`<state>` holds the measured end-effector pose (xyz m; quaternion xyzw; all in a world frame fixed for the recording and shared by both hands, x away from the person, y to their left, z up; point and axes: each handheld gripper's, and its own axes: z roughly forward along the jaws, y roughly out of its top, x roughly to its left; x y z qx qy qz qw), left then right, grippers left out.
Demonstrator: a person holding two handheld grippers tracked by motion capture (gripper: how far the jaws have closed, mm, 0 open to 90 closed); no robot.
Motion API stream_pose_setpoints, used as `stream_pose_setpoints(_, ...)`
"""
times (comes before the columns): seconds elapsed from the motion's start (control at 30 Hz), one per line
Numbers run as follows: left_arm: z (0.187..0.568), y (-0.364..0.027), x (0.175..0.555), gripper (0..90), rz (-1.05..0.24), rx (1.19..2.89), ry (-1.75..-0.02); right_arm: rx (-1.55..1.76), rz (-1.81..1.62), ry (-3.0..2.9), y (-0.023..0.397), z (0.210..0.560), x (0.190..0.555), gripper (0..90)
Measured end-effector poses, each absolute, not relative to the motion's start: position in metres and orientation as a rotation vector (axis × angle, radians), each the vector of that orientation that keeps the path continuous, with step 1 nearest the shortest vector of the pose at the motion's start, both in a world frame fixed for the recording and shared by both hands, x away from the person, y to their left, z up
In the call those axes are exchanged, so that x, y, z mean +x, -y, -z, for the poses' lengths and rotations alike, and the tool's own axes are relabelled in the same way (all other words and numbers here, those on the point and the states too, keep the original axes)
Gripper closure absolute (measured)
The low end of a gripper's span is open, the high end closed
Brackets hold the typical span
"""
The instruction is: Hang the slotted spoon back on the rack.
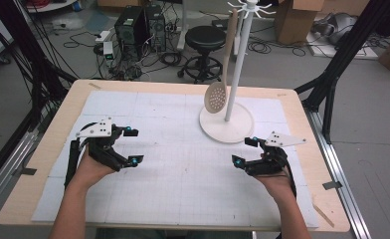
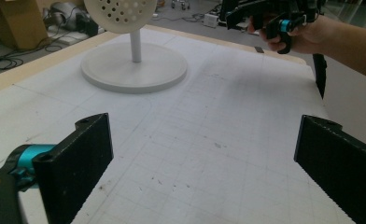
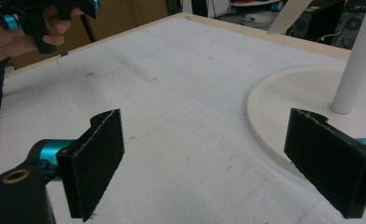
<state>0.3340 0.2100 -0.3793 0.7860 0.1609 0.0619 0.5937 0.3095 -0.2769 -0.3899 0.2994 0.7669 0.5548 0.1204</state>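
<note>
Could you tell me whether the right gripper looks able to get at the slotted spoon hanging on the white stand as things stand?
Probably yes: the right gripper is open and empty, and bare mat lies between it and the slotted spoon hanging in front of the stand.

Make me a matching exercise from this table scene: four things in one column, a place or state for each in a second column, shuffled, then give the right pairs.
Things:
1. slotted spoon
2. round stand base
3. left gripper
4. right gripper

Places or states:
A. open, nothing between its jaws, at the near left of the mat
B. hangs from a hook at the top of the white stand
C. lies flat on the white grid mat, at its far right
D. open, nothing between its jaws, just in front of the stand's base

Pairs: 1-B, 2-C, 3-A, 4-D
</note>
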Motion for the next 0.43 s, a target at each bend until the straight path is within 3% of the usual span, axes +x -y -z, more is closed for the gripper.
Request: stream_pose_setpoints(0.43,0.3812,-0.2078,0.3337,5.1,-0.146,1.846,-0.374,0.881,-1.618,-2.25,0.276,0.3907,0.3095,11.3)
